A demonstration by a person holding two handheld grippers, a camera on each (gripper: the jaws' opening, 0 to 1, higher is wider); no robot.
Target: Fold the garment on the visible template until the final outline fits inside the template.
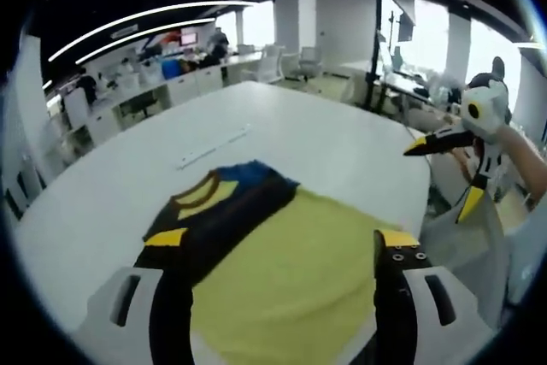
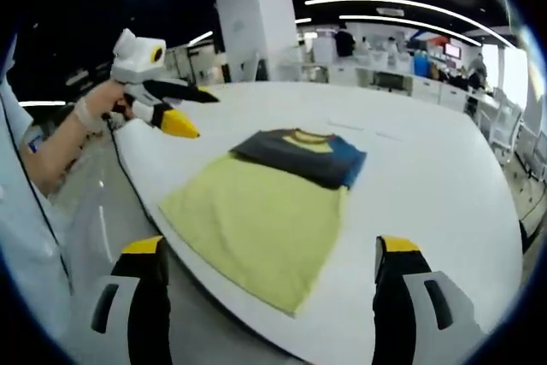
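Observation:
The garment lies flat on the white table. Its body is yellow, with a black and blue collar end at the far side. My left gripper hovers open over its near edge, nothing between the jaws. My right gripper hangs open in the air to the right, off the table's edge. In the right gripper view the garment lies as a rough rectangle near the table's front edge, dark end farther away. The right gripper stands open before it. The left gripper is held open, high at the left.
A thin white strip lies on the table beyond the collar. The table's curved edge runs just under the garment's near corner. A sleeve and arm fill the left side. Office desks and chairs stand behind.

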